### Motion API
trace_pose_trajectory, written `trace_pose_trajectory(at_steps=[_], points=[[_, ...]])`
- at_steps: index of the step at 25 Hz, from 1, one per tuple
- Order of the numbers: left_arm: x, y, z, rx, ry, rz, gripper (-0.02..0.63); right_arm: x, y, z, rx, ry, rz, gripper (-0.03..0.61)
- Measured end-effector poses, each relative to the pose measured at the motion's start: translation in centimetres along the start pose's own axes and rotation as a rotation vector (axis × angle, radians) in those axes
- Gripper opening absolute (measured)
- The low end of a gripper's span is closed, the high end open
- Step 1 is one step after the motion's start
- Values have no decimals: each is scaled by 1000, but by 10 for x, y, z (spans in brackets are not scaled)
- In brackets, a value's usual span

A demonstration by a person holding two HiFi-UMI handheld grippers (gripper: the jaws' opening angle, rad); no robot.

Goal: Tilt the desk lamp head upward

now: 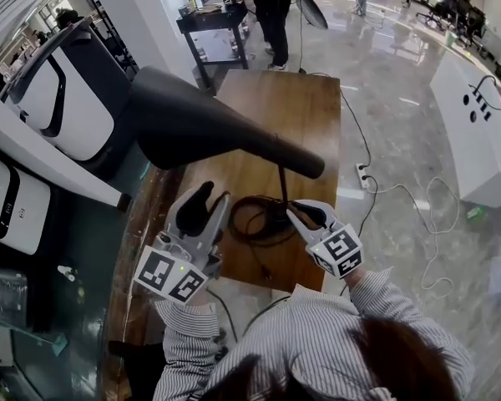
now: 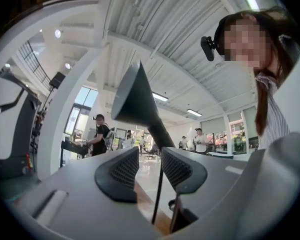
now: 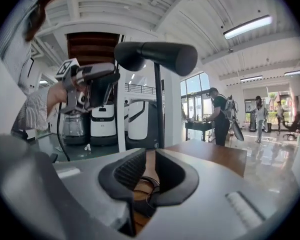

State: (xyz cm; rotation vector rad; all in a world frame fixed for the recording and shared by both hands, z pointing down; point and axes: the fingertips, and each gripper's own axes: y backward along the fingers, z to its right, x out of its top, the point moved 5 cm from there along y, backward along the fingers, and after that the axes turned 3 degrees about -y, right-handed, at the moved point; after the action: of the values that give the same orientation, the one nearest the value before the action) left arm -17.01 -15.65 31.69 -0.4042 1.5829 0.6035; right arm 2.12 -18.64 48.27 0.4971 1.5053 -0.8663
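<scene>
A black desk lamp stands on the wooden table (image 1: 305, 111). Its cone head (image 1: 184, 119) hangs over the table's left side, with a thin pole (image 1: 282, 186) running down to the base. My left gripper (image 1: 210, 200) is open just below the head, touching nothing. In the left gripper view the lamp head (image 2: 135, 101) rises beyond the left gripper (image 2: 149, 156), apart from the pads. My right gripper (image 1: 303, 214) sits low by the lamp base, jaws drawn together. In the right gripper view the right gripper (image 3: 151, 156) shows only a thin slit. The lamp head (image 3: 157, 56) is above it.
A coiled black cable (image 1: 250, 220) lies on the table by the lamp base. White machines (image 1: 58, 98) stand close on the left. A power strip (image 1: 361, 174) and white cords lie on the floor to the right. A person (image 1: 267, 7) stands at a dark table behind.
</scene>
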Motion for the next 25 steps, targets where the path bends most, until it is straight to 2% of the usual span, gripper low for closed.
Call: trace_pose_trajectory(at_steps=[2,6,12,15,21,25], points=[[-23,-6,13,-34,54,-32,129,12,11,-5,11,-12,44,51],[-64,-16,30,-49,111,-96,41,39,29,-9,29,-24,110,49],[-112,-33,55,-77,175,-171,17,42,36,-10,32,-37,100,46],[-126,-40,64,-89,182,-221,13,37,37,-11,27,-57,85,3],[-139,-42,69,-83,153,-273,6,28,38,-8,37,-60,54,2],[-144,-41,73,-85,170,-286,6,23,38,-9,43,-49,23,2]])
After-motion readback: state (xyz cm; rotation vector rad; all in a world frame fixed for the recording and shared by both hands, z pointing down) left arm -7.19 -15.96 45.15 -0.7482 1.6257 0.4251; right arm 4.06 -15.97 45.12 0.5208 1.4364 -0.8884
